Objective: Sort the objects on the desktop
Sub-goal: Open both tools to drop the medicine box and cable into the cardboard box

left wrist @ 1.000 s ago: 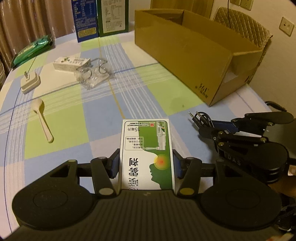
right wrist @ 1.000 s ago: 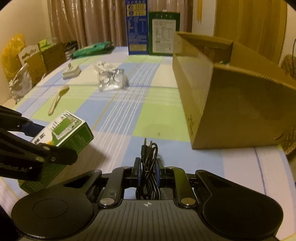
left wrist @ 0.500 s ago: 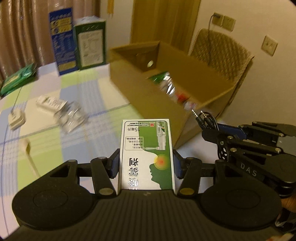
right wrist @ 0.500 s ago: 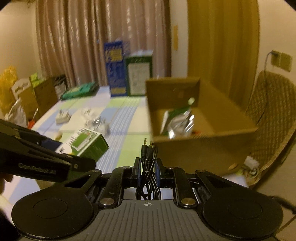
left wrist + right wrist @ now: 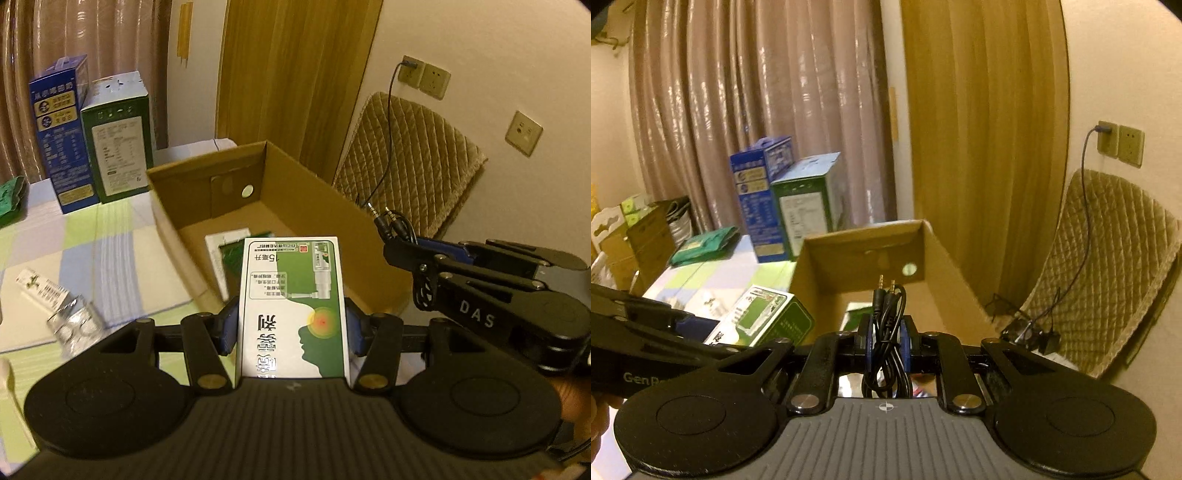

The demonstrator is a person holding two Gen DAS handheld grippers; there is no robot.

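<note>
Left claw clamps medicine box – right claw (beside it) clamps cable.

Black linkages, blue jaws, brass rivets

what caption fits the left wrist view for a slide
Left gripper holds a green-and-white medicine box above the open cardboard box; right gripper carries a coiled audio cable.

"DAS" in pale letters on the right gripper; "Gen" at the start of a cut-off word on the left gripper; "15" printed upside down on the green-and-white box.
</note>
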